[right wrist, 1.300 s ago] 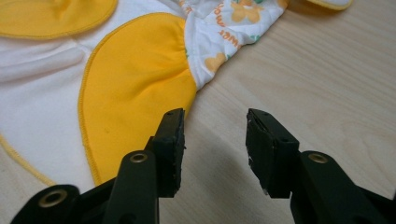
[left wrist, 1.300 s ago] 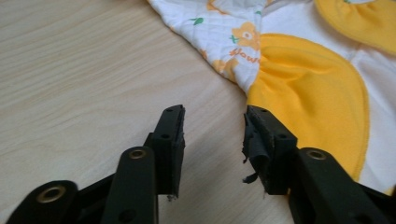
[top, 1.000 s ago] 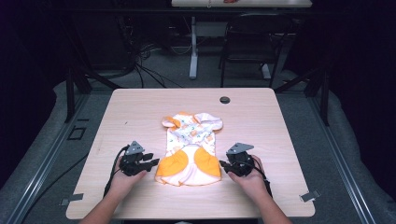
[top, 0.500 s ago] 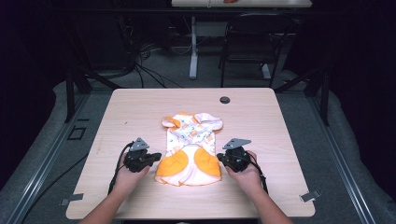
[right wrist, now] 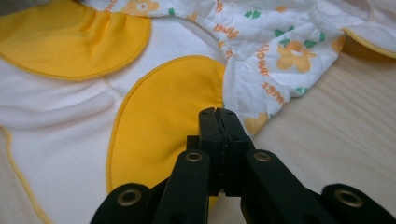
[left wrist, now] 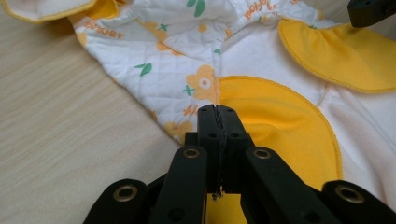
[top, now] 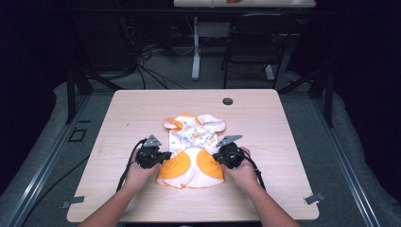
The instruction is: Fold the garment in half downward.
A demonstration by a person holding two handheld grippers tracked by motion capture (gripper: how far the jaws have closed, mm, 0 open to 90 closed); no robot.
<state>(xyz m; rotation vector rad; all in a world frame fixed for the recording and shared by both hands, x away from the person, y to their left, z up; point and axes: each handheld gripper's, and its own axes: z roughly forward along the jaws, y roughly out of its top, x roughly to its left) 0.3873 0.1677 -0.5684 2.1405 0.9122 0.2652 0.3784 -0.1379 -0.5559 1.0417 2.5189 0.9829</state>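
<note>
A small baby garment (top: 193, 137), white quilted with orange flowers and two yellow-orange round patches, lies flat in the middle of the wooden table (top: 293, 142). My left gripper (top: 165, 155) sits at the garment's left edge, jaws shut, tips over the seam of a yellow patch (left wrist: 275, 121). My right gripper (top: 216, 156) mirrors it at the right edge, jaws shut, tips resting over the other patch (right wrist: 163, 107). In the left gripper view (left wrist: 218, 110) and the right gripper view (right wrist: 220, 112) I see no cloth between the jaws. Hands hold both grippers.
A black round grommet (top: 228, 101) is set in the table near its far edge. Beyond the table stand a dark chair (top: 250, 42) and a white desk leg (top: 196, 47), with cables on the floor (top: 142, 61).
Both grippers have moved inward and a little forward, from beside the garment to its left and right edges. The garment lies as before.
</note>
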